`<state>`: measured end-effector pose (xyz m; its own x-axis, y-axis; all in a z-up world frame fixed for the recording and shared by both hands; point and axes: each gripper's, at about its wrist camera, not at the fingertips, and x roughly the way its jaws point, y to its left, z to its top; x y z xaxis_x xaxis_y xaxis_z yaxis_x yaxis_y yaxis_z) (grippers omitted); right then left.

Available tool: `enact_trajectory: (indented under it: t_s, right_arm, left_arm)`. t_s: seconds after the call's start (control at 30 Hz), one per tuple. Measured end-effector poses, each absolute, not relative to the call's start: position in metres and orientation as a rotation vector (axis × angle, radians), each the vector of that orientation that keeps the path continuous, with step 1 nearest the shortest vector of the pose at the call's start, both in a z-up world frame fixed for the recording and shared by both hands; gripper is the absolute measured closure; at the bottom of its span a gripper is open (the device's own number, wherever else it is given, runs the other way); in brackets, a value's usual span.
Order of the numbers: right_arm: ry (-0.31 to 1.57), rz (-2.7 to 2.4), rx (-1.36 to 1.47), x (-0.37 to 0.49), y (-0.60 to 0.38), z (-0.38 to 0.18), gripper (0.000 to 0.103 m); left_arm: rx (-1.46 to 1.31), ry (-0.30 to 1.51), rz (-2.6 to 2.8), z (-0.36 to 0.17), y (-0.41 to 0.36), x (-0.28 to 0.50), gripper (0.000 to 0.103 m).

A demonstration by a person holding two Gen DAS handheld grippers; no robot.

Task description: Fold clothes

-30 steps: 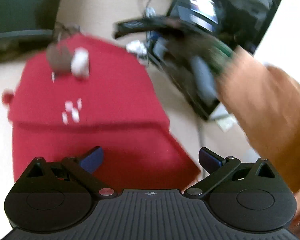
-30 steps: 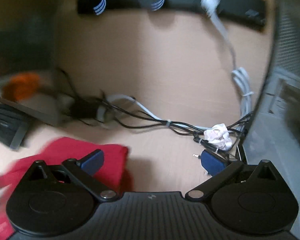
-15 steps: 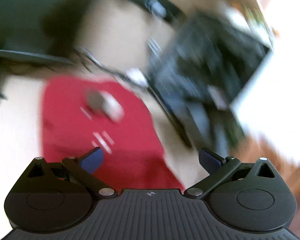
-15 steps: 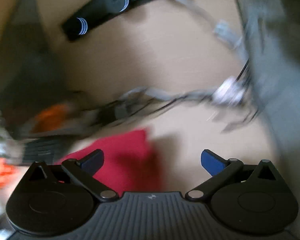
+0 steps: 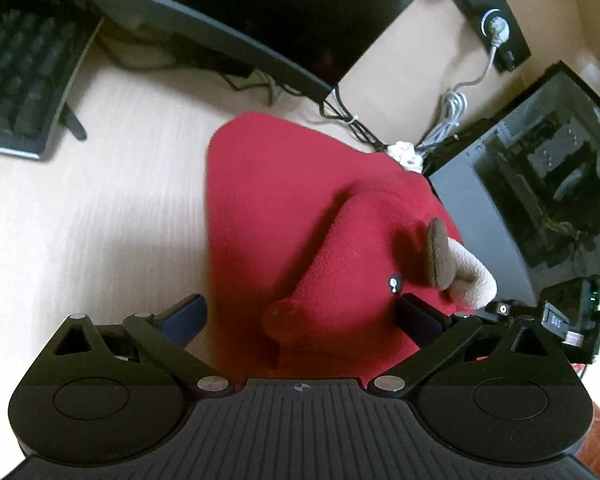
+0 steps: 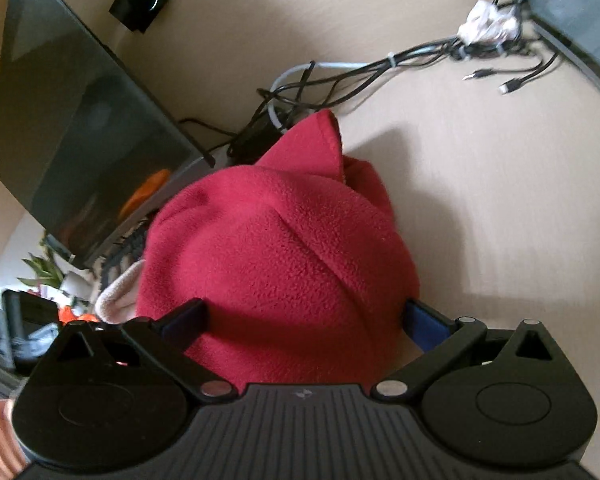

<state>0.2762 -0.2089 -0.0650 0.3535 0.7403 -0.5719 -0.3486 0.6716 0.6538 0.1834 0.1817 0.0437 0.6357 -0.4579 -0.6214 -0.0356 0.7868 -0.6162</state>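
Red fleece garment (image 5: pixel 300 216) lies between both spread tools (image 5: pixel 300 320); (image 6: pixel 304 320).

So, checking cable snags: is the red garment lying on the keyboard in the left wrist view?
No, the red garment lies on bare desk, apart from the keyboard.

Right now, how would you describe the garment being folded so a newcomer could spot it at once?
On the pale wooden desk, between the black keyboard and the dark glass-sided computer case, lies a red fleece garment. It is the only soft red thing there, with a brown and beige stuffed piece sewn on.
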Motion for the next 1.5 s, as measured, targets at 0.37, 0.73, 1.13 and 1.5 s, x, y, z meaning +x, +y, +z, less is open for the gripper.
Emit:
enact_trajectory:
  t_s: [0.37,0.73,1.13,1.5]
  right_arm:
    - [1.101,0.922,0.642,0.294,-0.188,-0.096,0.0]
    - [0.951,1.183,0.494,0.215,-0.149,-0.04,0.0]
    - [0.859,1.345,0.374,0.261,0.036,-0.026,0.0]
    - [0.687,1.145,0.059,0.234,0.013,0.001,0.0]
  left_arm:
    - [-0.789,0.778,-0.283,0.024,0.175,0.173,0.0]
    - [-0.779,0.575,-0.311,0.088,0.173,0.067,0.0]
    - [-0.601,0.47,-0.037,0.107,0.297,0.046,0.0]
    - [-0.474,0.552,0.166,0.091,0.276,-0.024,0.0]
